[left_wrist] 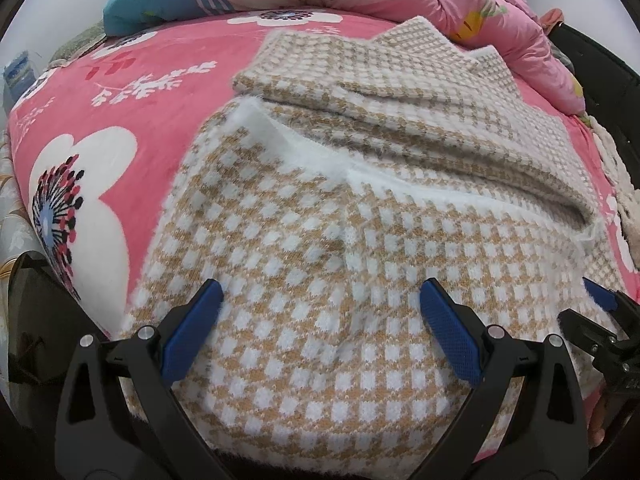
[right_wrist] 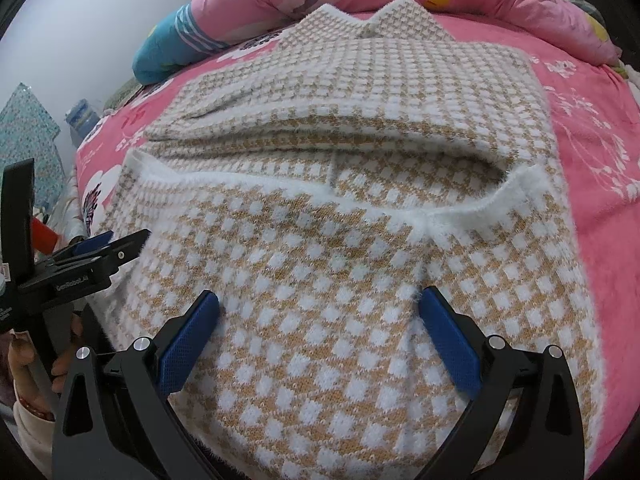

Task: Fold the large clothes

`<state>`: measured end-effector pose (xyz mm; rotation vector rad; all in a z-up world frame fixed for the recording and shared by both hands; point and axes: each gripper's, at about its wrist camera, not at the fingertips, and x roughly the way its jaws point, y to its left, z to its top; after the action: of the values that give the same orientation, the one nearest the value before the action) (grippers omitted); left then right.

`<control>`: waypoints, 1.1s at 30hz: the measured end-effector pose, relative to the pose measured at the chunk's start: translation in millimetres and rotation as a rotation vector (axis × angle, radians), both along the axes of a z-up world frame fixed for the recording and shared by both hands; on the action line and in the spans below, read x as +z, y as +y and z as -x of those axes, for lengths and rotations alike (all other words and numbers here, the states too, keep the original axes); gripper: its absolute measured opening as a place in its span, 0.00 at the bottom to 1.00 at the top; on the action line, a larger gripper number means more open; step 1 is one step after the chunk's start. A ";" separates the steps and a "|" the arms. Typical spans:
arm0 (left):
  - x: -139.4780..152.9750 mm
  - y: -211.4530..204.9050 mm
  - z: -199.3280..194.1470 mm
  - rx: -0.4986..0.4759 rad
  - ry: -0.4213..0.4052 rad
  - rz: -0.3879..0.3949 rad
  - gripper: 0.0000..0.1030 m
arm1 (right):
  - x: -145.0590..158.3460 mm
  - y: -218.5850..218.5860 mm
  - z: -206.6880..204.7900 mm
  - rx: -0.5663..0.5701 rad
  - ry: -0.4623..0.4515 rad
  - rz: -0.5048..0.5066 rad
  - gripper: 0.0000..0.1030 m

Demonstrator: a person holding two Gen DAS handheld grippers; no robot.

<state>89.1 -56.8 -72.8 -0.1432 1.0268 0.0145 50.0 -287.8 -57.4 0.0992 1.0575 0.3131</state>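
Pink bedspread (left_wrist: 168,92) bears checked sweater (right_wrist: 340,280), long axis running away from camera.

The sweater (left_wrist: 328,264) is showing as a fuzzy knit in tan and white checks, its white edging (right_wrist: 400,204) looking fluffy and hairy. The bed cover (left_wrist: 160,92) under it is looking like soft matt plush, while the quilt (right_wrist: 500,4) behind is looking like smooth, puffy cloth. Both the left gripper (left_wrist: 320,304) and the right gripper (right_wrist: 320,312) are showing matt black plastic, textured blue pads (right_wrist: 188,344) and shiny metal pins.

Even soft light; fisheye-bent edges; slight blur.
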 end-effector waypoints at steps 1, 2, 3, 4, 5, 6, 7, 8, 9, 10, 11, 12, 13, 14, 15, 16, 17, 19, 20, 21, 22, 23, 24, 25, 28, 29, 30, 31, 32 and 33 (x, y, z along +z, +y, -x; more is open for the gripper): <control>0.2 0.5 -0.4 -0.002 -0.001 -0.001 0.93 | -0.1 -0.2 -0.1 0.000 0.000 0.000 0.94; -0.1 0.6 0.6 -0.003 -0.003 0.000 0.93 | -0.3 -0.4 0.0 -0.001 0.001 0.000 0.94; 0.3 0.2 0.0 -0.003 -0.004 0.002 0.93 | -0.5 -0.9 -0.1 -0.001 0.001 0.000 0.94; 0.3 0.4 0.2 -0.003 -0.006 0.002 0.93 | -0.4 -0.7 0.0 0.000 0.001 0.000 0.94; 0.4 0.6 0.1 -0.003 -0.007 0.002 0.93 | -0.5 -0.5 0.1 0.000 0.002 0.000 0.94; 0.4 0.5 0.1 -0.001 -0.007 0.001 0.93 | -0.4 -0.5 -0.3 0.001 0.003 0.000 0.94; 0.4 0.4 0.1 0.001 -0.007 0.000 0.93 | -0.4 -0.9 -0.8 0.001 0.004 -0.001 0.94; 0.2 1.6 -0.4 -0.003 -0.005 0.001 0.93 | -0.4 -1.0 -1.0 0.001 0.005 -0.001 0.94; 0.1 2.5 -0.6 -0.006 -0.005 0.002 0.93 | -0.5 -1.0 -1.1 0.001 0.004 -0.001 0.94; 0.3 2.2 -0.5 -0.006 -0.005 0.003 0.93 | -0.6 -1.2 -1.2 0.001 0.003 0.000 0.94; 0.3 2.2 -0.2 -0.007 -0.004 0.005 0.93 | -0.5 -1.4 -0.8 0.002 0.004 -0.001 0.94; 0.6 0.5 -0.5 -0.003 -0.005 0.001 0.93 | -0.5 -1.4 -0.5 0.001 0.004 -0.002 0.94; 0.5 0.3 -0.5 -0.002 -0.003 0.000 0.93 | -0.6 -1.5 -0.5 0.001 0.003 -0.003 0.94; 0.6 0.3 -0.5 0.000 -0.004 0.000 0.93 | -0.6 -1.4 -0.3 0.001 0.001 -0.003 0.94; 0.3 0.6 -0.6 0.001 -0.004 -0.002 0.93 | -0.4 -1.0 0.4 0.001 -0.001 -0.002 0.94; -0.1 0.9 0.2 0.003 -0.007 -0.003 0.93 | -0.4 -0.8 0.7 0.002 -0.004 -0.002 0.94; -0.1 0.7 0.1 0.003 -0.009 -0.005 0.93 | -0.5 -0.9 0.5 0.003 -0.006 -0.003 0.94; -0.7 0.5 2.4 0.003 -0.018 -0.009 0.93 | -0.4 -0.9 1.1 0.002 -0.006 -0.005 0.94; -0.6 0.1 2.9 0.003 -0.020 -0.011 0.93 | -0.4 -0.8 1.4 0.003 -0.005 -0.003 0.94; -0.6 -0.8 3.2 0.003 -0.021 -0.016 0.93 | -0.3 -0.7 1.8 0.002 -0.003 -0.002 0.94; -0.8 -2.1 3.3 0.004 -0.019 -0.025 0.93 | -0.1 -0.4 1.3 0.002 0.000 -0.001 0.94; -0.7 -3.6 2.9 0.004 -0.016 -0.035 0.93 | -0.1 -0.1 1.0 0.002 0.002 0.000 0.94; -0.3 -5.0 2.0 0.004 -0.015 -0.043 0.93 | -0.1 0.0 0.8 0.003 0.003 0.001 0.94; -0.6 -6.6 2.6 0.002 -0.015 -0.055 0.93 | -0.2 0.2 0.6 0.002 0.002 0.002 0.94; -0.4 -5.8 3.0 -0.006 -0.021 -0.063 0.93 | -0.6 0.4 1.7 -0.001 -0.010 0.002 0.94; -0.4 -5.1 3.4 -0.008 -0.023 -0.058 0.93 | -0.7 0.8 2.3 -0.001 -0.015 0.004 0.94; -0.4 -4.5 3.8 -0.009 -0.025 -0.055 0.93 | -0.8 1.4 2.8 0.000 -0.016 0.006 0.94; -0.6 -4.5 4.8 -0.010 -0.028 -0.054 0.94 | -0.5 1.7 1.7 0.002 -0.010 0.007 0.94; -0.6 -3.7 4.4 -0.012 -0.029 -0.053 0.94 | 0.1 1.8 1.4 0.003 -0.005 0.006 0.94; -0.4 -3.3 4.1 -0.013 -0.030 -0.052 0.94 | 0.6 2.2 1.8 0.004 -0.002 0.007 0.94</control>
<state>85.1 -60.0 -73.2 -0.0892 0.9967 0.0265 48.2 -285.6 -56.8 0.0903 1.0566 0.3126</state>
